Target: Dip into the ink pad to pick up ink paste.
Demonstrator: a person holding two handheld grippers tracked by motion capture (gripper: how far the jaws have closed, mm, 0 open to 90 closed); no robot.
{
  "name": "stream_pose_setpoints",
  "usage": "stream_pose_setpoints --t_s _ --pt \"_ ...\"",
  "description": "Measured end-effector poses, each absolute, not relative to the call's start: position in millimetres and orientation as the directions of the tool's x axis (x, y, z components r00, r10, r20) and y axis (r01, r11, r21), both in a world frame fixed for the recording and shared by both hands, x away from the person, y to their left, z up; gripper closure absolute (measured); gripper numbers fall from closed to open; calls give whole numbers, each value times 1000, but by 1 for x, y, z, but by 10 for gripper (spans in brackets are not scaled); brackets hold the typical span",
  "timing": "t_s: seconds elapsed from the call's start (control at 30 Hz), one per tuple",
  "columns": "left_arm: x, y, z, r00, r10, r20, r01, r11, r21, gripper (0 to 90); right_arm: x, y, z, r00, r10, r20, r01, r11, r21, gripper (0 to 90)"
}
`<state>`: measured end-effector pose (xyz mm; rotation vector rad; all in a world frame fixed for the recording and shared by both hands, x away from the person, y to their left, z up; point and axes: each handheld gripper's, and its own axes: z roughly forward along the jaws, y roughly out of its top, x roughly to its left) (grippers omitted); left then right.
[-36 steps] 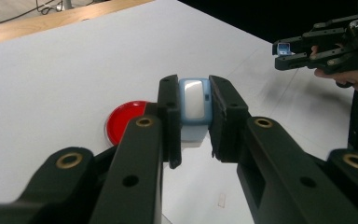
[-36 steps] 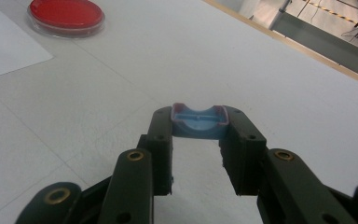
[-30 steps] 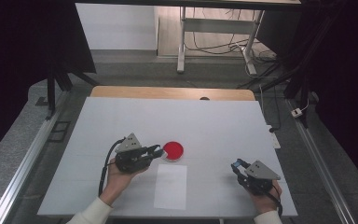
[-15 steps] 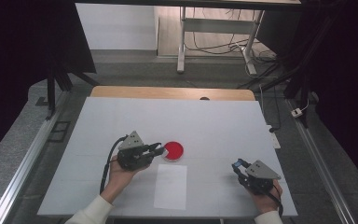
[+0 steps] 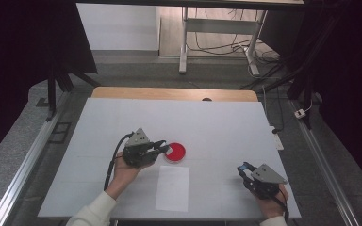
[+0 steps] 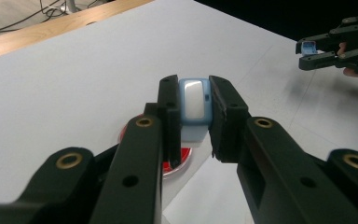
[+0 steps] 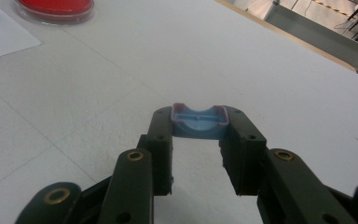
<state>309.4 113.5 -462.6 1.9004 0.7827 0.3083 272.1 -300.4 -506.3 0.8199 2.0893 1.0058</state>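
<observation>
Blue stamp body [image 6: 194,108] sits clamped between the left gripper [image 6: 193,112] jaws, long axis running along the jaws, pale face toward the camera, directly above the red ink pad [image 5: 175,152]. Right gripper [image 7: 198,122] jaws grip a blue cap [image 7: 198,120], hollow side up. White paper sheet [image 5: 172,187] lies at 6 o'clock from the pad. White table [image 5: 226,127]; grey floor, cables beyond.

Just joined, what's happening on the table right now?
A person works at a white table with a claw in each hand. The left claw is shut on a small blue stamp, held at the edge of a red ink pad. The right claw grips a blue cap off to the side. A white paper sheet lies between them.
</observation>
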Motion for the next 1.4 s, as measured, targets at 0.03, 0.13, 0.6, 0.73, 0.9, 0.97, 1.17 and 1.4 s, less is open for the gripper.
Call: stream_pose_setpoints --t_s 0.03,0.13,0.6,0.73,0.9,0.97,1.17,1.4 --pt "310 114 -463 755 643 -126 384 -278 881 753 272 -300 -507 -581 759 -294 244 507 827 649" --pt "313 113 -463 754 647 -113 382 -292 877 753 272 -300 -507 -582 758 -293 246 508 825 648" --pt "336 100 -468 751 654 -89 388 -328 861 753 273 -300 -506 -582 759 -293 246 507 826 649" --pt "343 98 -473 747 659 -86 398 -340 852 753 273 -299 -506 -584 756 -295 243 509 825 649" --pt "352 94 -480 748 658 -90 414 -357 837 753 273 -299 -507 -586 754 -296 246 514 822 649" --pt "354 91 -483 750 655 -90 418 -364 832 753 273 -299 -507 -587 754 -296 246 514 822 648" --pt "357 85 -487 760 646 -71 420 -404 813 753 273 -299 -507 -588 753 -296 243 513 823 649" --pt "361 83 -491 763 641 -76 434 -422 796 753 273 -299 -507 -588 753 -295 241 511 825 648"
